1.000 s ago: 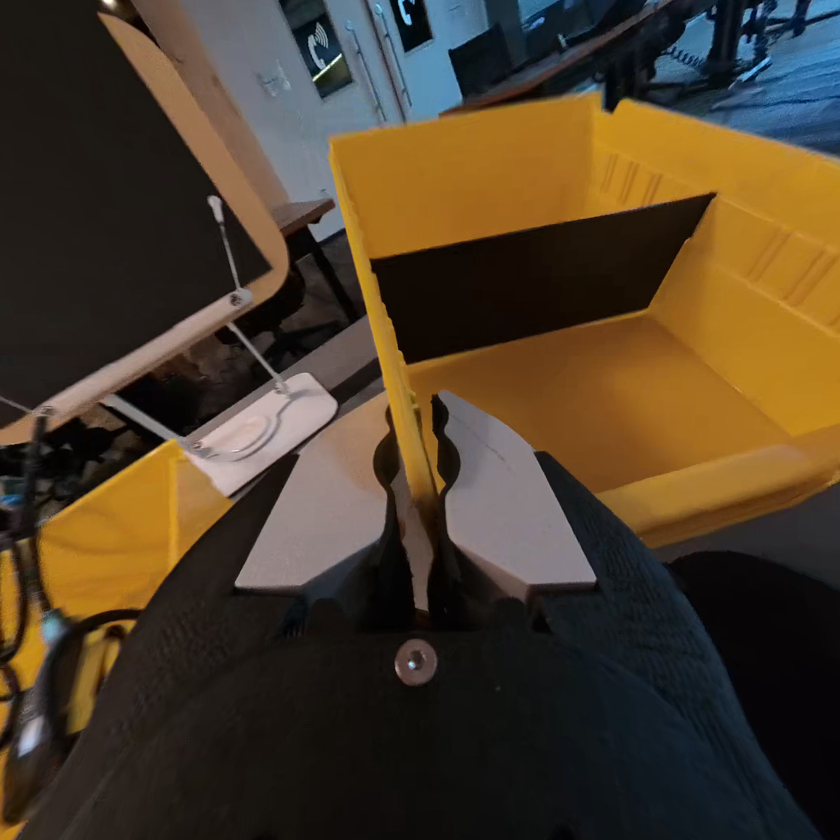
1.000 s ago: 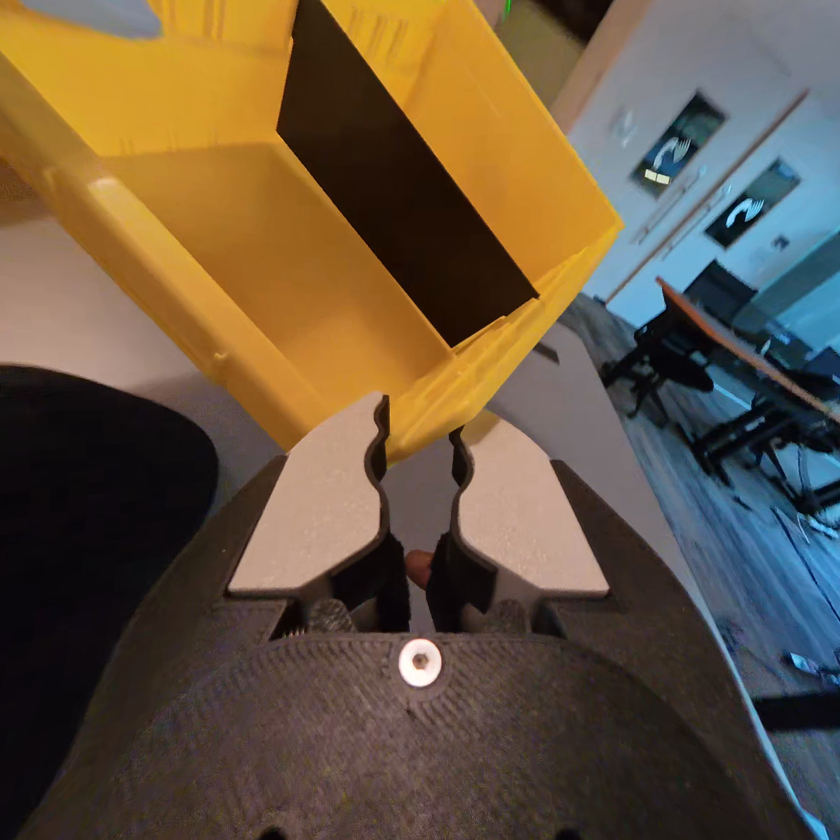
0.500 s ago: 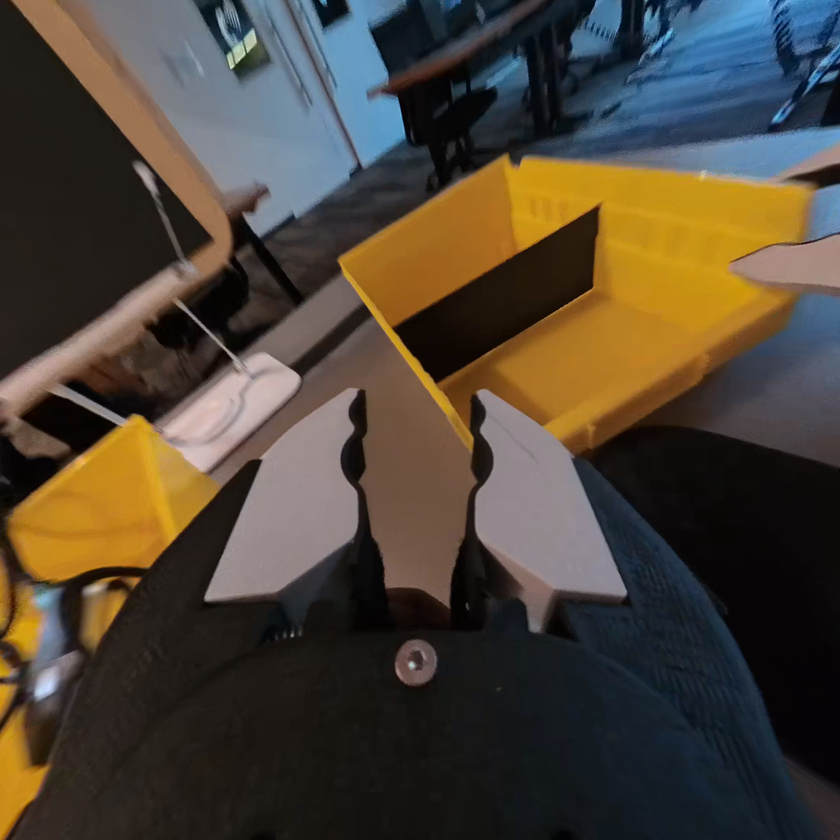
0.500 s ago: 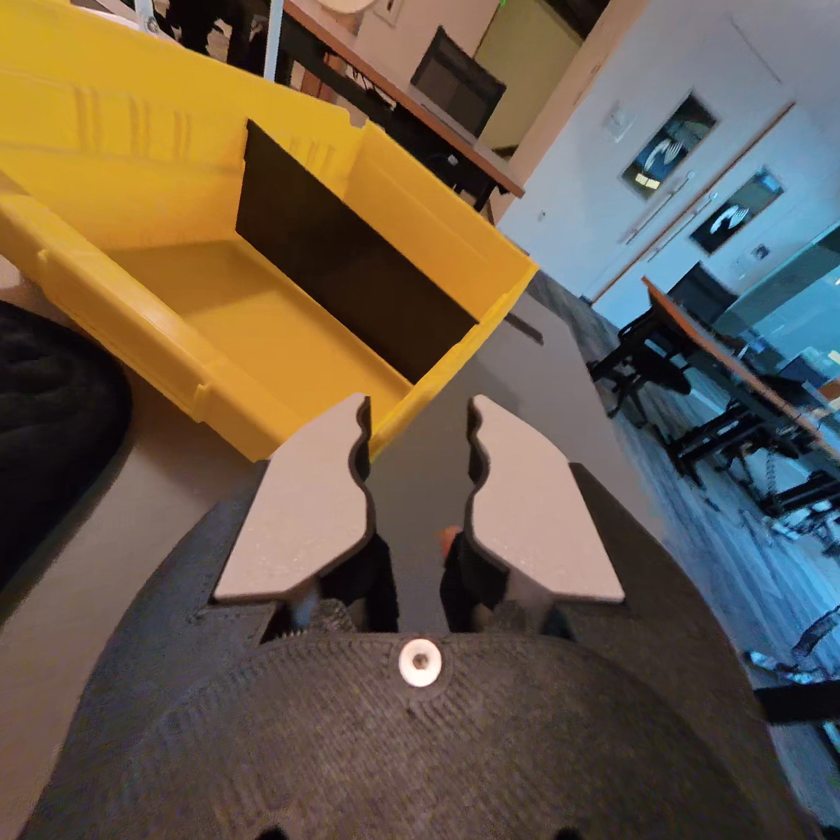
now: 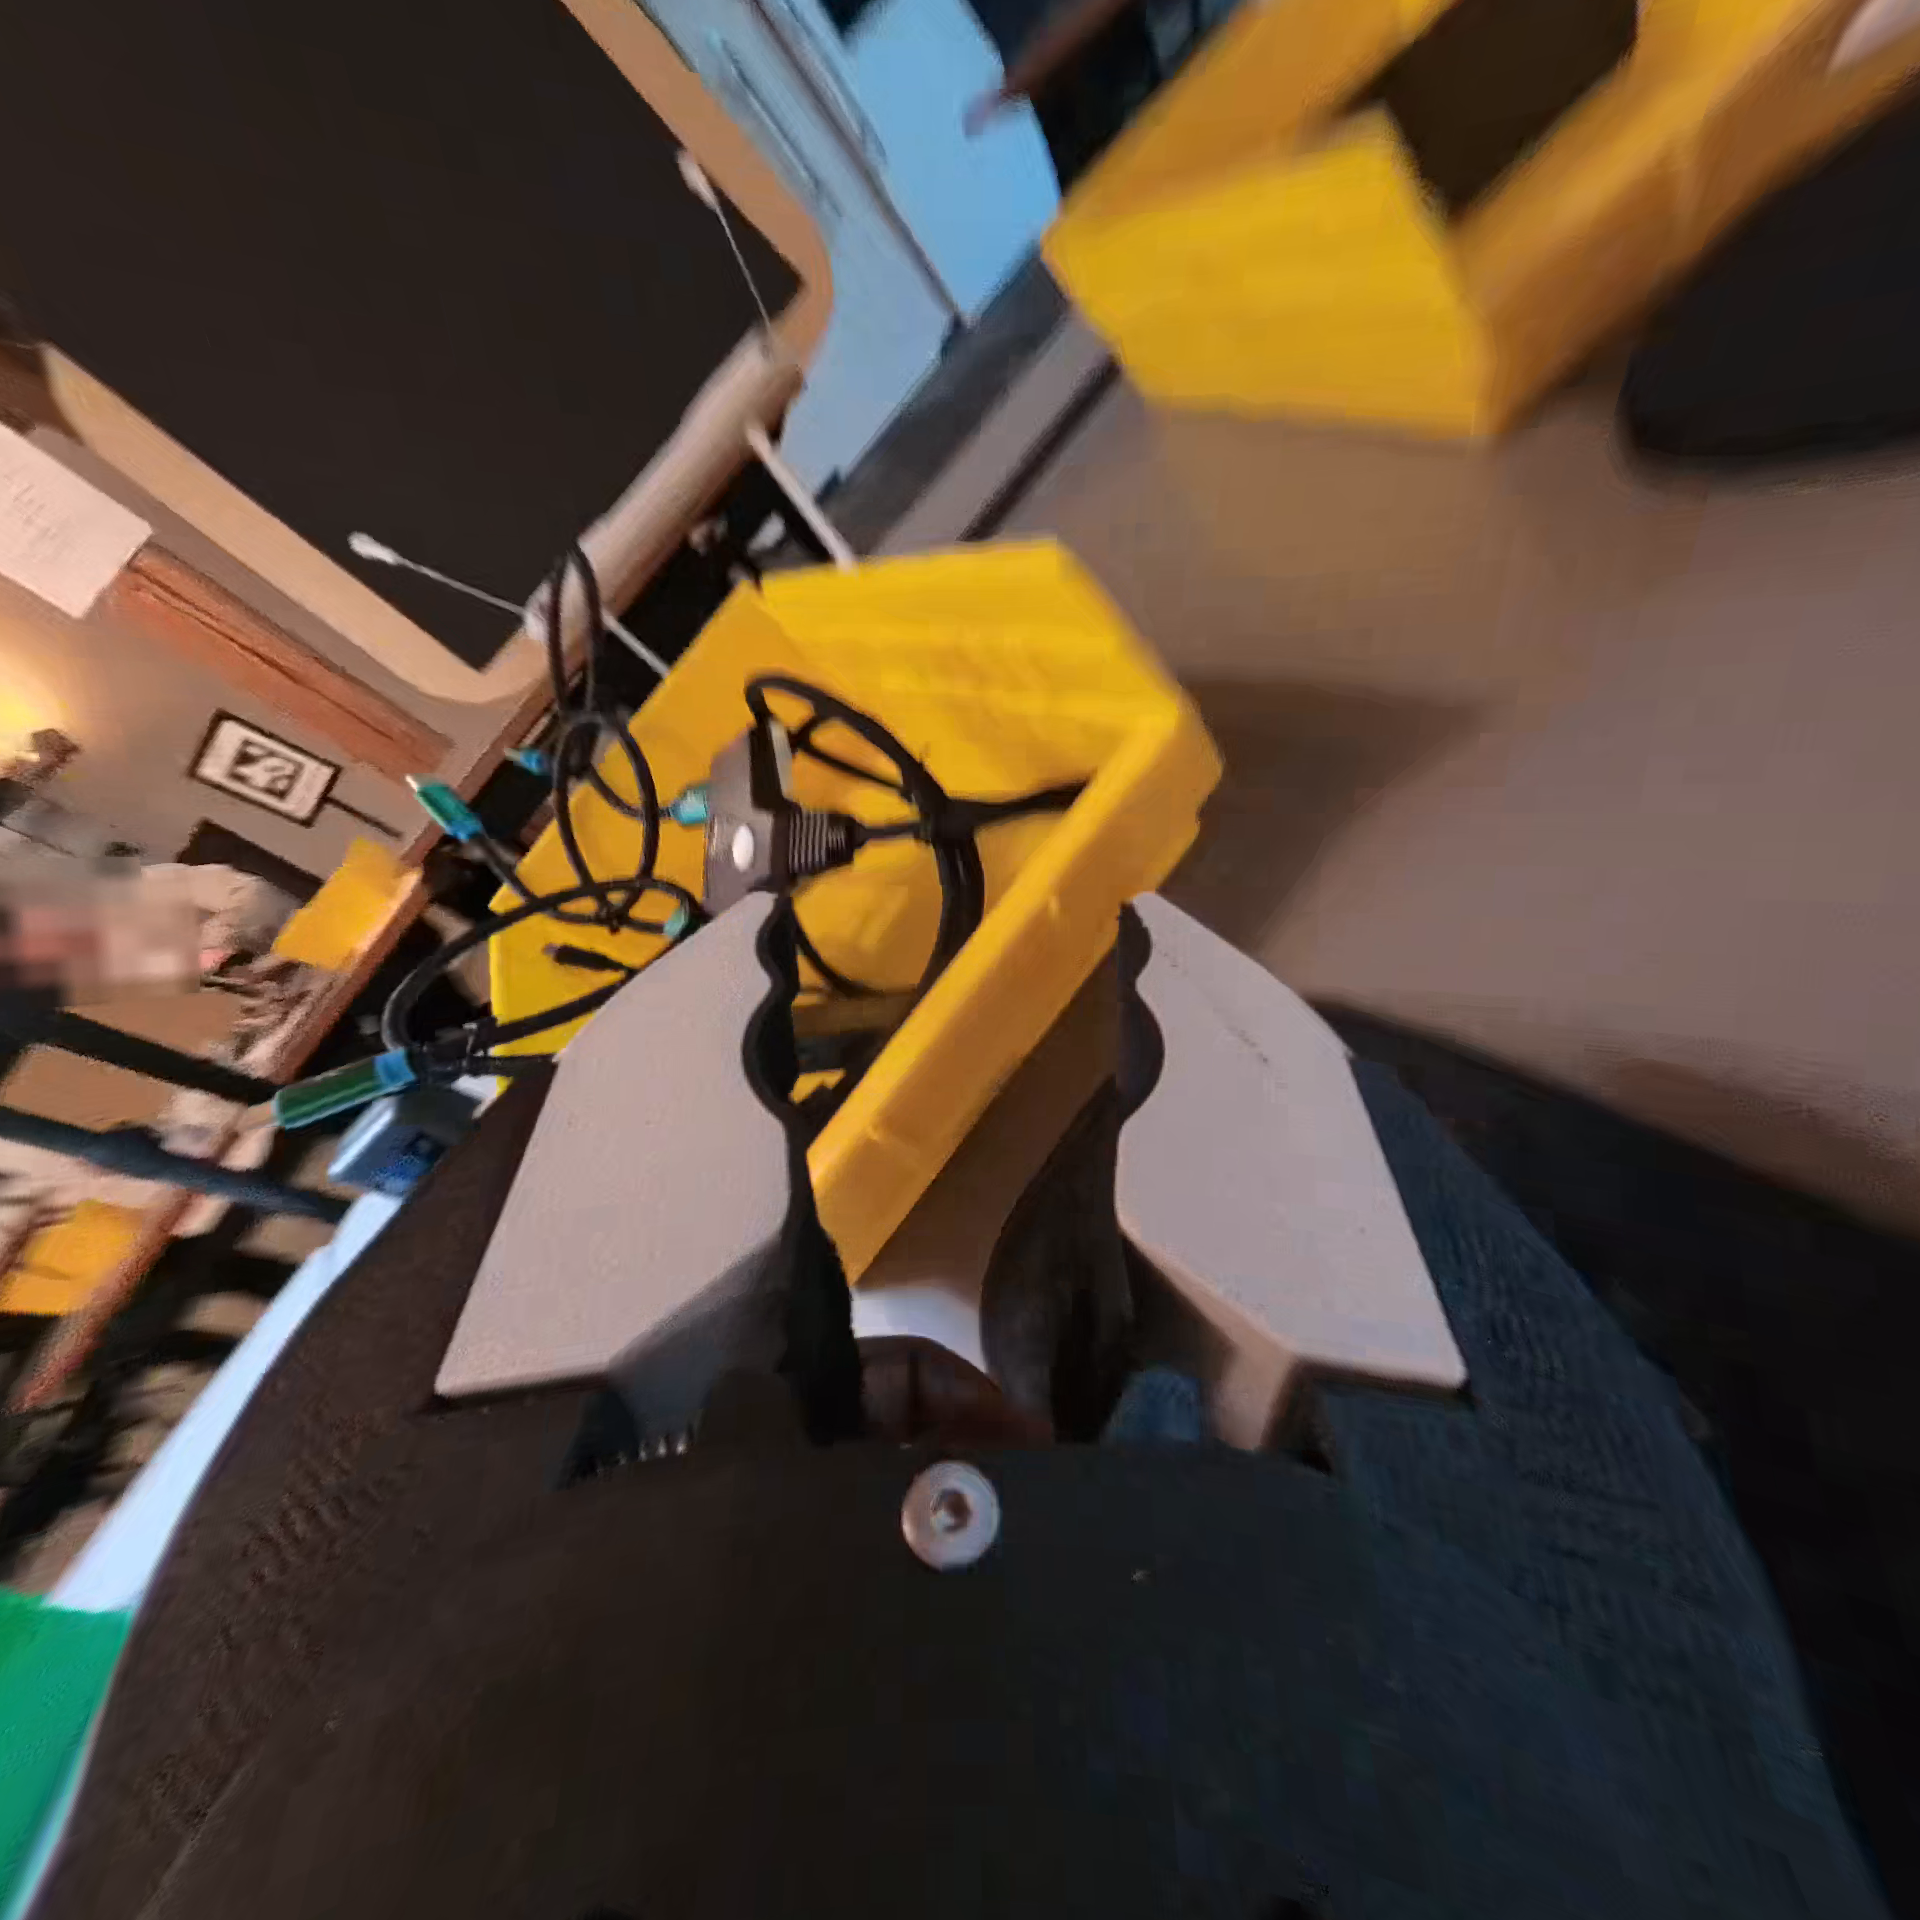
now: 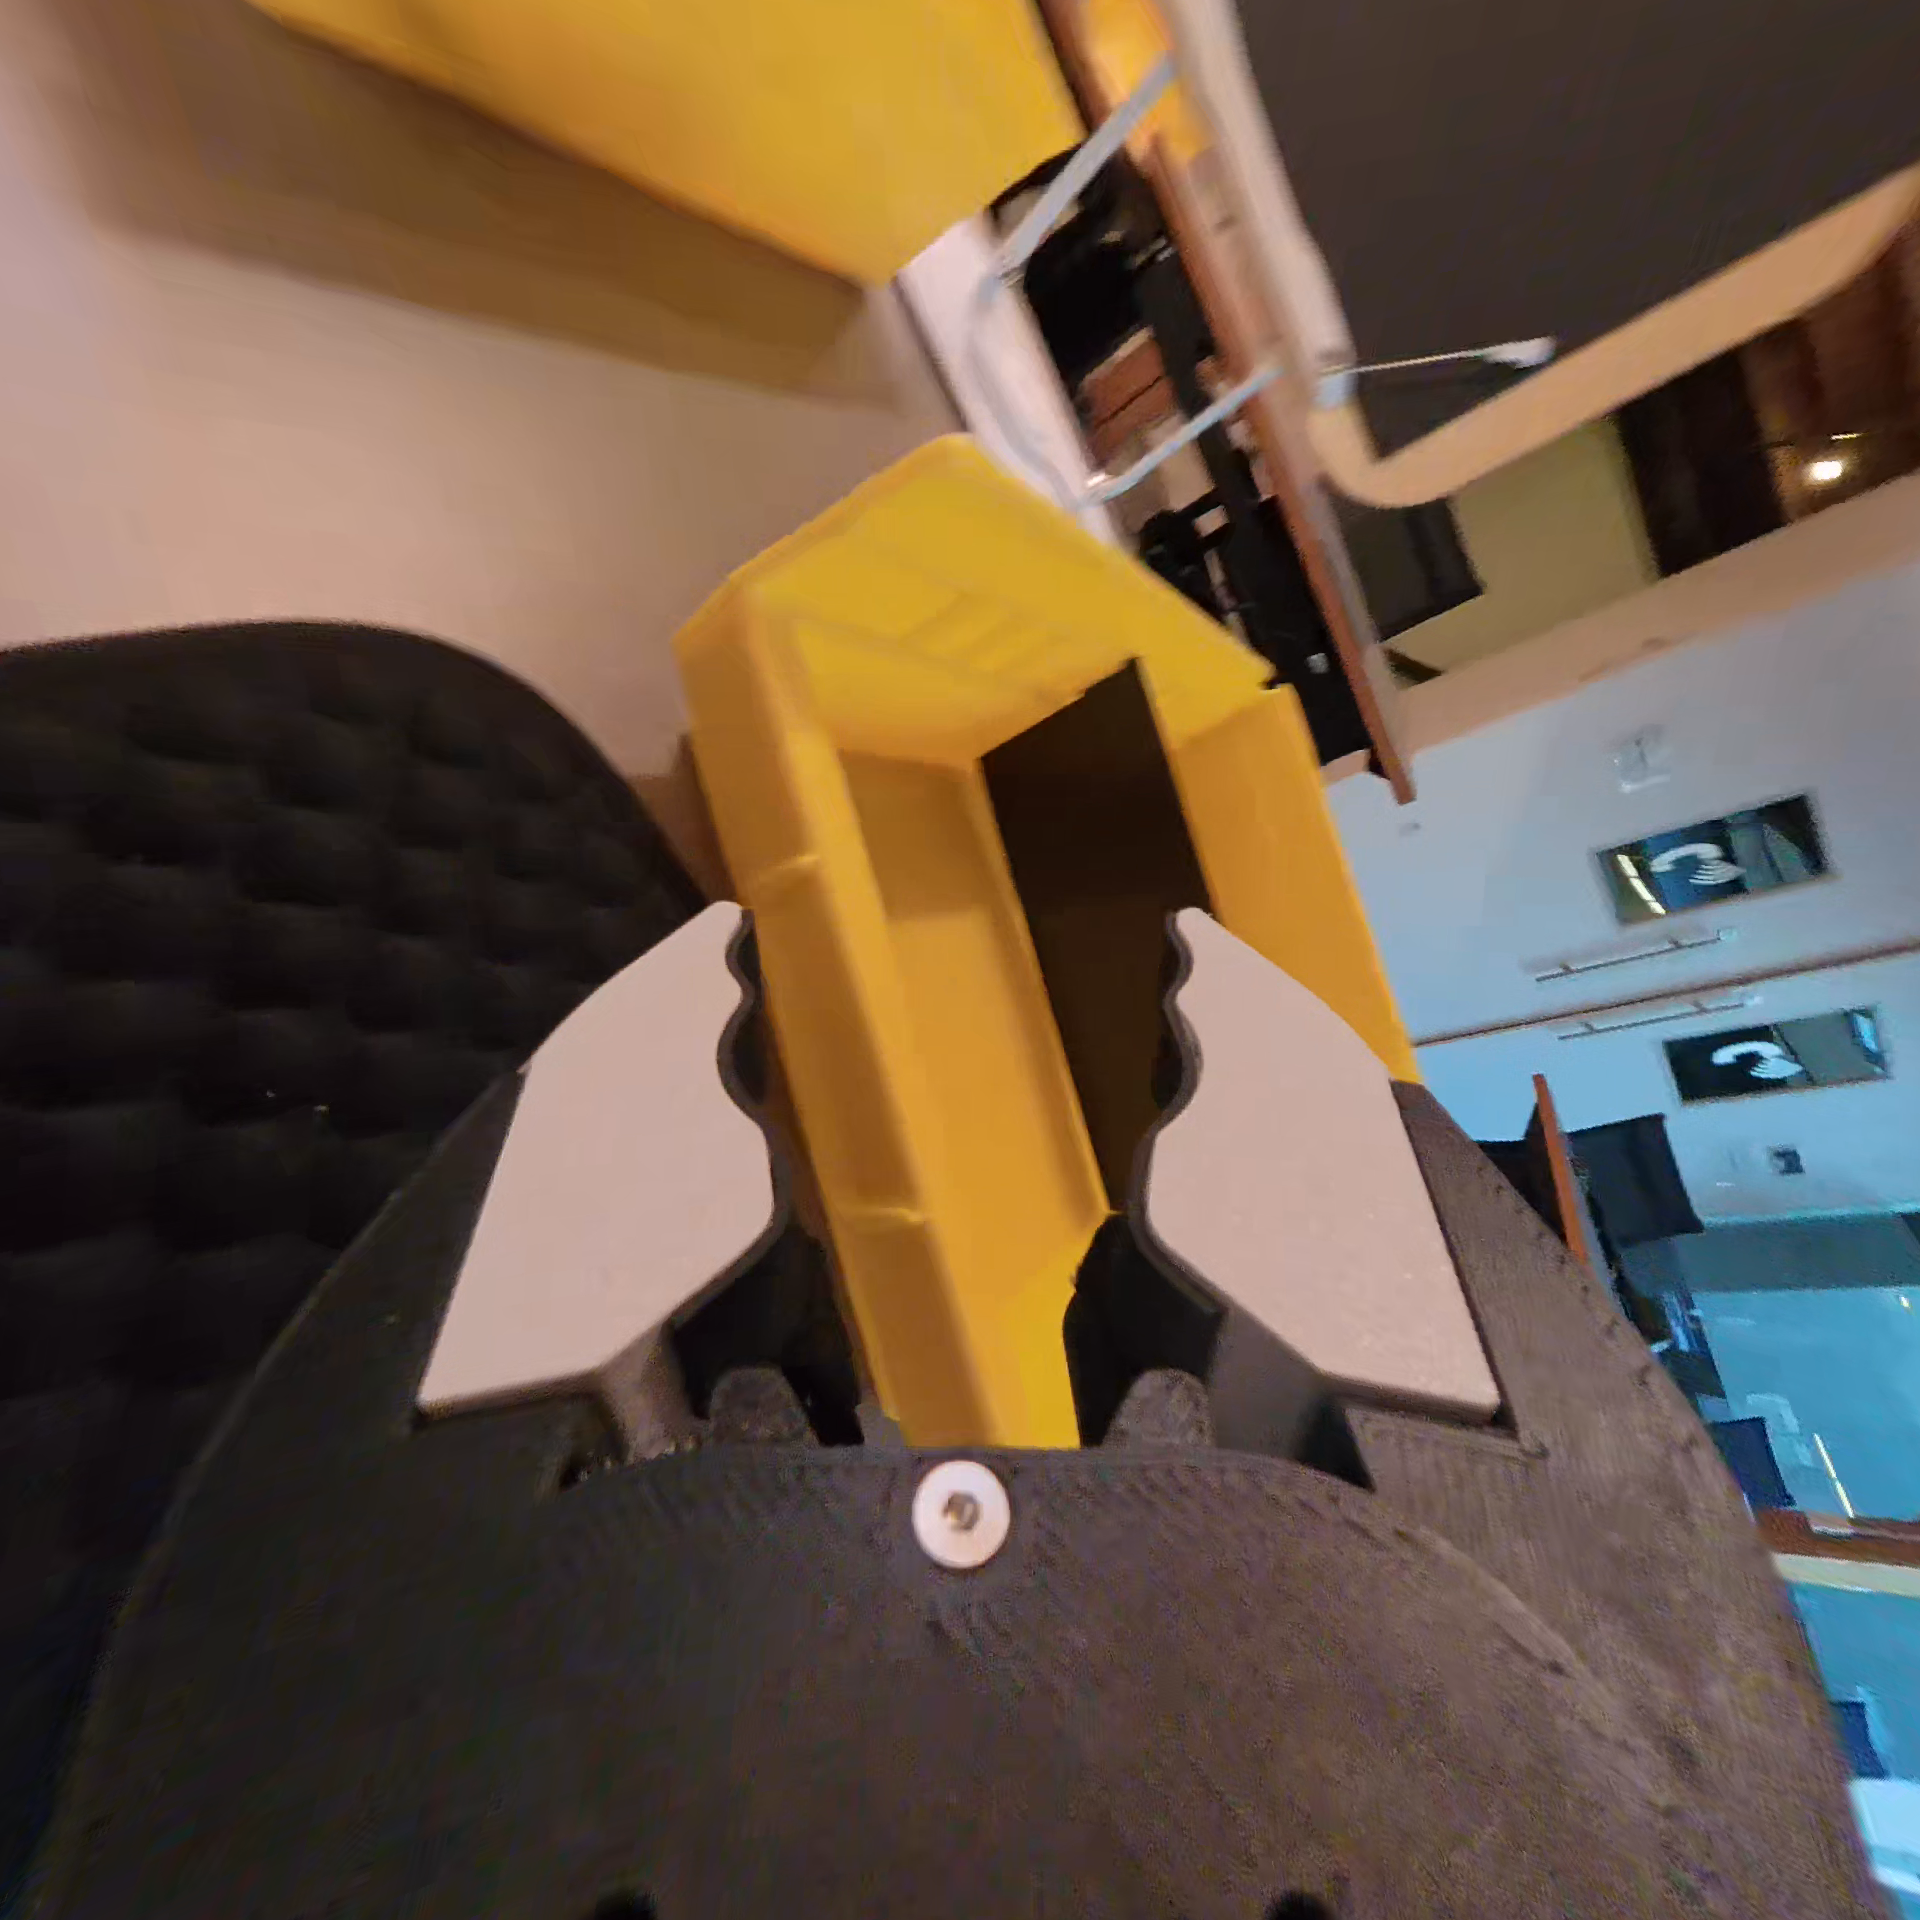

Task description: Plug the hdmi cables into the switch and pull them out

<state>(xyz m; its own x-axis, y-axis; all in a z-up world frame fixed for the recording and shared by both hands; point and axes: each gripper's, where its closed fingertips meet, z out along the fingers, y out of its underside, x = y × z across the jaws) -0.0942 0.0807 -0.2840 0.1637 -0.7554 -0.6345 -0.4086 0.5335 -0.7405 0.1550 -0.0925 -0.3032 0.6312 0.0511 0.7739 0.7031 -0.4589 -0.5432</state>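
In the left wrist view, my left gripper [image 5: 951,914] is open and empty, just in front of a small yellow bin [image 5: 1039,935]. That bin holds a grey HDMI switch [image 5: 743,831] tangled in black cables [image 5: 940,842], some with teal plug ends. The picture is blurred by motion. In the right wrist view, my right gripper [image 6: 958,920] is open and empty. It faces a second yellow bin [image 6: 914,1039] with a black divider [image 6: 1091,831]; the pads do not press on it. That bin also shows in the left wrist view [image 5: 1299,281] at the top right.
A black foam pad [image 6: 260,935] lies left of the divided bin on the beige table [image 5: 1507,779]. A dark board with a wooden rim [image 5: 364,260] stands behind the cable bin. The cable bin's yellow wall [image 6: 727,104] shows at the top of the right wrist view. About 30 cm separates my left fingertips from my right.
My left gripper was shut on the divided bin's wall, let go, opened wide and swung left to the cable bin. My right gripper opened wider and rolled, so its view is tilted.
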